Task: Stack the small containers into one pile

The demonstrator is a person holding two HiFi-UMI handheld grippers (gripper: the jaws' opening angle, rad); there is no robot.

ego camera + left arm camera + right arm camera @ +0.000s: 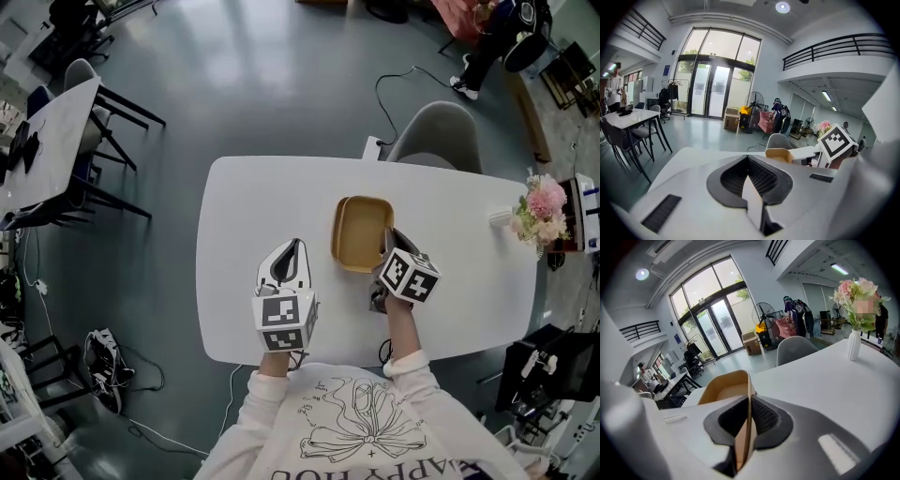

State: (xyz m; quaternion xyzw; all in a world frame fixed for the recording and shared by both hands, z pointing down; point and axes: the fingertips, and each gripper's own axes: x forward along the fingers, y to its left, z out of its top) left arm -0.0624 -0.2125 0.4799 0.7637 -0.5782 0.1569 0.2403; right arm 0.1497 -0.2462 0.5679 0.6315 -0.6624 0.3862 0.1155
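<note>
Tan and shallow, the container (361, 230) is a rounded rectangular tray seen over the middle of the white table (253, 197). From the head view its inner floor shows bare, the same tan as its walls. Whether it is one tray or several nested together cannot be told, nor whether its base is touching the tabletop.

The right gripper (388, 236) has hold of the container at its right-hand wall, on the part nearest the person. In the right gripper view the jaws (750, 401) are pressed nearly together, with the thin tan wall standing edge-on between the ribbed pads. The rest of the tray (725, 386) opens out beyond them.

The left gripper (296, 246) is to the left of the container, near it but not touching. Its jaws are brought together to a point with nothing between them. The left gripper view (750, 159) shows the same, with the container (779, 154) off to its right.

A vase of pink flowers (542, 212) stands well to the right of the container. A grey chair (439, 131) is just beyond it, at the far side of the table.
</note>
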